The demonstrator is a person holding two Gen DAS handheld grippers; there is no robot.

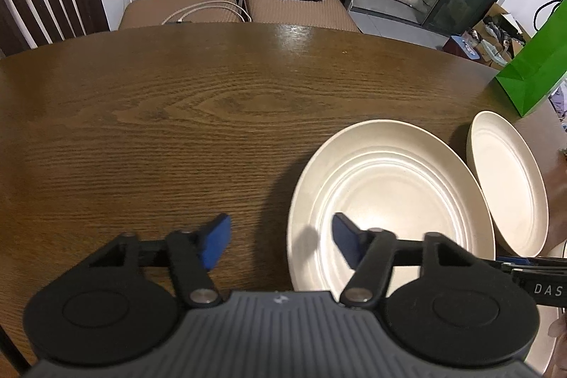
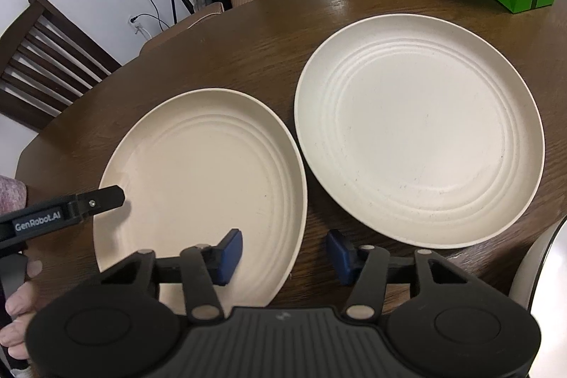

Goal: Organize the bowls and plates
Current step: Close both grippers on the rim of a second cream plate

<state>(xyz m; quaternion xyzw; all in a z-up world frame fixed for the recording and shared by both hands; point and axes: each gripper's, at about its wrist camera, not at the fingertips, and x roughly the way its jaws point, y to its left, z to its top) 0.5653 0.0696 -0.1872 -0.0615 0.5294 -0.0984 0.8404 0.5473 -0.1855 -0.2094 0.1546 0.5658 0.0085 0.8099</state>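
Left wrist view
Tool: the left gripper [image 1: 281, 241] hangs over the wooden table [image 1: 177, 116], its blue pads spread and pinching nothing.
Plate position: the near plate [image 1: 389, 186] lies ahead and to the right; its left rim falls between the pads, with one pad over its floor and the other over bare wood.
Second plate: the far plate [image 1: 506, 179] sits further right, its edge just beside the first.
Writing: "DAS" on a black bar at the right edge, cut off.

Right wrist view
Tool: the right gripper [image 2: 285, 255] has its pads parted around the near plate's [image 2: 202, 186] right rim, one inside, one outside; no pad presses on it yet.
Other plate: the far plate [image 2: 418, 130] lies ahead to the right.
Writing: "GenRobot.AI" on the left gripper's finger [image 2: 71, 208] reaching in from the left.
Handling, my guess: the plates look stiff, light and matte, with shallow raised rims; pinch the rim wall on opposite sides and lift level.
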